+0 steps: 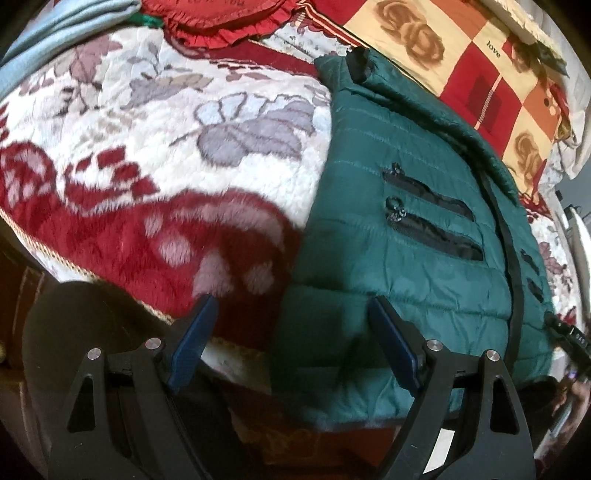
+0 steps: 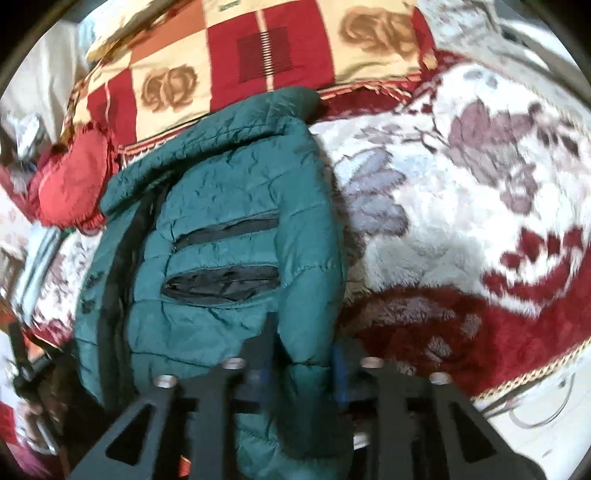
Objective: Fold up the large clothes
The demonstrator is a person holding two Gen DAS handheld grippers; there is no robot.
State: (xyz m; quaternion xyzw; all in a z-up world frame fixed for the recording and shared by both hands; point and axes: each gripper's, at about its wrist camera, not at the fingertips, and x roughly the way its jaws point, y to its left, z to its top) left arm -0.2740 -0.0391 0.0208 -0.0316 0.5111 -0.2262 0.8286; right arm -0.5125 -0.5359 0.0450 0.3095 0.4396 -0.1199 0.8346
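**Warm, uneven light; strong fisheye bend; right view blurred**

Both views bulge, with dark vignetted corners. Light falls brightest on the white blanket point(image 1: 155, 122), which nearly washes out. The jacket point(image 1: 413, 236) casts a dark shadow along its edge in the right wrist view. The left view is fairly sharp at centre and soft at the rim. The right view is smeared, its fingers point(image 2: 338, 373) indistinct.

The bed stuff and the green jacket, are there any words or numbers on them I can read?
"love": in small dark letters on a cream square of the checked rose cover, behind the green jacket.
A small dark label at the top edge of that cover in the right wrist view: too blurred to read.
Pale digits on a black device at the right edge: too small to read.
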